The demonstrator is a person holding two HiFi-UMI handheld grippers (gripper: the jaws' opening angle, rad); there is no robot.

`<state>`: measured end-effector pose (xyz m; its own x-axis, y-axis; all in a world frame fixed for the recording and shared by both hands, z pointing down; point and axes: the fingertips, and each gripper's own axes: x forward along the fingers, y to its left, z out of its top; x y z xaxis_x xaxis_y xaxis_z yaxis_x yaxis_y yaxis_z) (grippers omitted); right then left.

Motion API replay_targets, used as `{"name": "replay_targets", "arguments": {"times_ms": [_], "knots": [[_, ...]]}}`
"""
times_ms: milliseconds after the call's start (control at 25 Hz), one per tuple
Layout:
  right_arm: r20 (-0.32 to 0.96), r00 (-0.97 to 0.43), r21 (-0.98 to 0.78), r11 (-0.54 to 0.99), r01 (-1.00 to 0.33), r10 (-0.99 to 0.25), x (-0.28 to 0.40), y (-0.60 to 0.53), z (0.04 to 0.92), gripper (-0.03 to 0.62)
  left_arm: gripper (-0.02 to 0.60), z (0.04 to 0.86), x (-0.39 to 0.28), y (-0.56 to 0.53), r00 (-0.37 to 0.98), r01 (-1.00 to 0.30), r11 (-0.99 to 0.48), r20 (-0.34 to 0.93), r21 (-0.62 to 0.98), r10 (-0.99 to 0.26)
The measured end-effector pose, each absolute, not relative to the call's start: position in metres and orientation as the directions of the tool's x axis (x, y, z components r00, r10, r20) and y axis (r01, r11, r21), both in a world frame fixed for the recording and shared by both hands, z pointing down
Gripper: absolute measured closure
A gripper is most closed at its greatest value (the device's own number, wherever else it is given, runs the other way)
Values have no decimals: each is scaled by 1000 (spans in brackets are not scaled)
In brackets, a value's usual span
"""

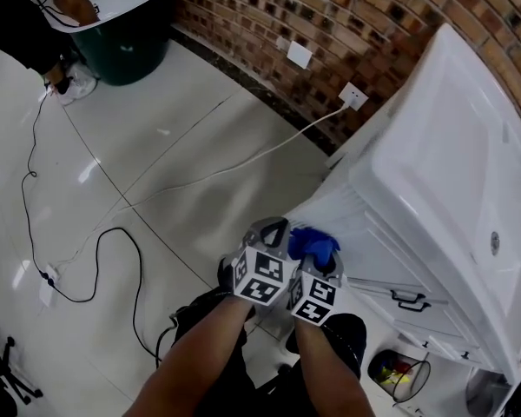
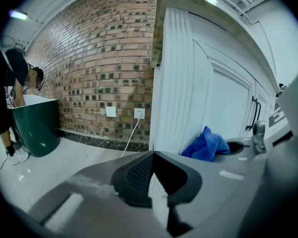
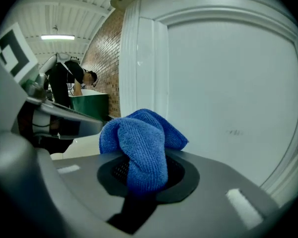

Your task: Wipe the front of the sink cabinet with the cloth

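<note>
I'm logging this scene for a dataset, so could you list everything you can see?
white sink cabinet: 1, white, right side
black door handle: 1, black, cabinet front
red-brown brick wall: 1, behind the cabinet
white wall plates: 2, white, low on the wall
white cable: 1, white, from one plate across the floor
black cable: 1, black, on the floor at left
glossy tiled floor: pale
dark green tub with white rim: 1, far left
wire bin: 1, below the cabinet front
person in dark clothes: 1, bent over the tub
blue microfibre cloth: 1, blue, between the right gripper's jaws
left gripper: grey, shut, empty
right gripper: grey, shut on the cloth
</note>
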<state>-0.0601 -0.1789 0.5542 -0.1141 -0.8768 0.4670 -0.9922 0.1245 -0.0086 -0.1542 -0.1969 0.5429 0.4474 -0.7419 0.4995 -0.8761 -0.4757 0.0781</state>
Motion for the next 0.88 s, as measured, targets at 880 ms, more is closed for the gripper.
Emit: {"name": "replay_targets", "arguments": {"times_ms": [880], "knots": [[716,-46,19,86,-996,-696,-65,-172,686,515,577,568,-158,-196,506,-849,-492,565,193,-651]]}}
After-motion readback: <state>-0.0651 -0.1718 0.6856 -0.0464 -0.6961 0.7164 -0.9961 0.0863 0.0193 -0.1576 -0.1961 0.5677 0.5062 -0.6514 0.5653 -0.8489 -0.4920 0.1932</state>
